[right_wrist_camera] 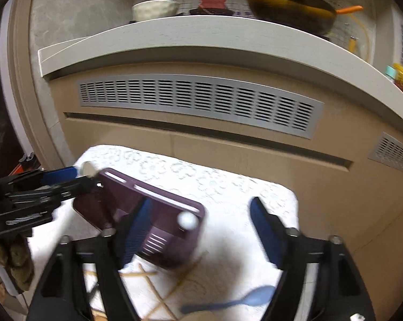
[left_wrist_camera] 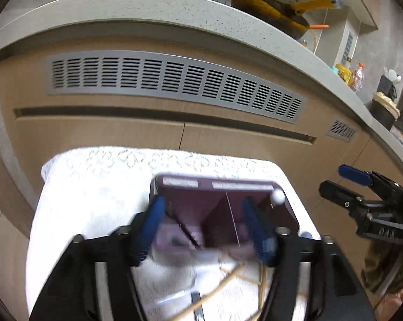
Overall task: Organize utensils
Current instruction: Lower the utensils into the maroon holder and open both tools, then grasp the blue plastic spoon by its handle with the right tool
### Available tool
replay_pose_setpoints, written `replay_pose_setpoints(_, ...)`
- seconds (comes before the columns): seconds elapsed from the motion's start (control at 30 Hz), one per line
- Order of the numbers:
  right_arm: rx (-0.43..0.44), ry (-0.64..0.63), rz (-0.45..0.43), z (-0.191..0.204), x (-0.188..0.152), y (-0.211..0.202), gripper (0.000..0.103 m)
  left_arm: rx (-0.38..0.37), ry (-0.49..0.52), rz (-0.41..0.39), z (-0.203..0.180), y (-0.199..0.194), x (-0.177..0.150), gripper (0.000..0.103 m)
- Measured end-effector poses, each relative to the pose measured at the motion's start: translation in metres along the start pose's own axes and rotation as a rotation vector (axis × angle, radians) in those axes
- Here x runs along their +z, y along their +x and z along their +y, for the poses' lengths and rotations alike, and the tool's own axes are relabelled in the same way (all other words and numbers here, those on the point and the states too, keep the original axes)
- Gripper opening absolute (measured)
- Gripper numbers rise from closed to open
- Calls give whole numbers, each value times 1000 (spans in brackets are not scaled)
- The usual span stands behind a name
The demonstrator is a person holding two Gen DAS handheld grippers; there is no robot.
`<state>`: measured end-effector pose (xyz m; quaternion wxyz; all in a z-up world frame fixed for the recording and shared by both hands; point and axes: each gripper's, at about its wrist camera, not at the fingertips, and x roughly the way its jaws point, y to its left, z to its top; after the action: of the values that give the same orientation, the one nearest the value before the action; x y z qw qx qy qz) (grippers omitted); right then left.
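A purple utensil holder (left_wrist_camera: 223, 206) with divided compartments stands on a white lace-covered table (left_wrist_camera: 94, 200); it also shows in the right wrist view (right_wrist_camera: 153, 214). A white ball-tipped utensil (left_wrist_camera: 278, 197) sticks up at its right side, also seen in the right wrist view (right_wrist_camera: 187, 220). My left gripper (left_wrist_camera: 204, 230) is open, its blue pads either side of the holder's near end. My right gripper (right_wrist_camera: 201, 232) is open above the table right of the holder. Wooden chopsticks (right_wrist_camera: 158, 294) and a blue spoon (right_wrist_camera: 244, 299) lie on the cloth near me.
Wooden cabinets with a grey vent (right_wrist_camera: 196, 99) stand just behind the table. The counter (right_wrist_camera: 201, 34) above carries a yellow pan (right_wrist_camera: 289, 5), a bowl (right_wrist_camera: 156, 8) and bottles (left_wrist_camera: 356, 76). More utensils (left_wrist_camera: 185, 298) lie on the cloth, blurred.
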<state>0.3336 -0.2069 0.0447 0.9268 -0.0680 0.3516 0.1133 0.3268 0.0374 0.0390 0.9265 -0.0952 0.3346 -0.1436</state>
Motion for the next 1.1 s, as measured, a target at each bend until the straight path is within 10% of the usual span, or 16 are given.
replay_pose_setpoints(0.23,-88,177,135,-66,-78,12,98,95,92,32,-10,-19,-71,74)
replay_pose_setpoints(0.4,-133,416,176,-87,-127,32,78,131,39,86,-10,-24,-118,80)
replay_pose_setpoints(0.77,-287,441,263,-58,-131,95,78,196,-8,127,11,-56,-159,86)
replay_pose_setpoints(1.1,-160,346,293,-56,-139,74,26,70,8,211,-8,-38,-167,87)
